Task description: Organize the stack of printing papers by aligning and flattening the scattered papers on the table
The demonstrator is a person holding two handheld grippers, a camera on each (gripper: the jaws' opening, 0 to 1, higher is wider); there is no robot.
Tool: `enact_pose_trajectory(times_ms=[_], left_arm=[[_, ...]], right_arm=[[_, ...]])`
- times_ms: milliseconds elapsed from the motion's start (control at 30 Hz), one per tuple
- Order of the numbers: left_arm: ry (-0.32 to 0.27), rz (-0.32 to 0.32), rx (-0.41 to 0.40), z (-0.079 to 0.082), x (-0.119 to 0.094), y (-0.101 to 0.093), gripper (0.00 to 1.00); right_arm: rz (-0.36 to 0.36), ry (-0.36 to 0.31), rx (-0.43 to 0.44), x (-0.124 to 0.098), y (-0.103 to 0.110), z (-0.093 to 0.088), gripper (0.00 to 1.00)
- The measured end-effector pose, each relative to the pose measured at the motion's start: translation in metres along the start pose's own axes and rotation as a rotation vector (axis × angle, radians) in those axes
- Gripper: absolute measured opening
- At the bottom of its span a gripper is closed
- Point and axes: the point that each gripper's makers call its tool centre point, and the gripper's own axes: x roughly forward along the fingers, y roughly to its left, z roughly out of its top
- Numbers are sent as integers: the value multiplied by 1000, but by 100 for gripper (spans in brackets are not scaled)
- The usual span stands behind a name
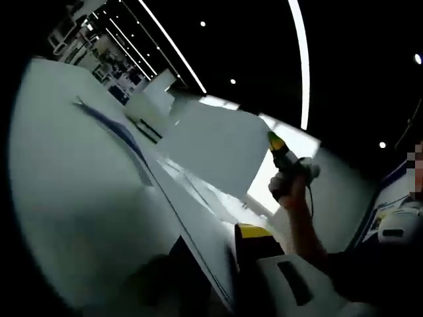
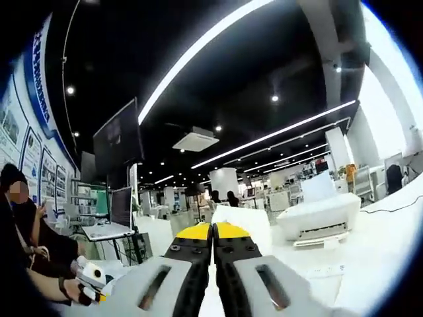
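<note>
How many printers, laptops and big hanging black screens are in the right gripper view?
Printer: 1
Laptop: 1
Hanging black screen: 1
Total: 3

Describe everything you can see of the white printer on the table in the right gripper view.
The white boxy printer looks like matte plastic, wide and low, with a dark slot along its front. A white sheet stands upright from its back. It sits level on the white table, right of the shut right gripper, apart from it.
</note>
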Motion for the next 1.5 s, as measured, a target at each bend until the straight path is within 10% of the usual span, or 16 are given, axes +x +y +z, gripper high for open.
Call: enact_pose_trajectory(times_ms=[600,1500], left_arm=[[-3,-5,5,-1,1,-3,21],[-7,-5,1,-2,3,-6,22]], right_arm=[[153,-91,-117,-7,85,53,0],[330,-108,179,-26,131,45,0]])
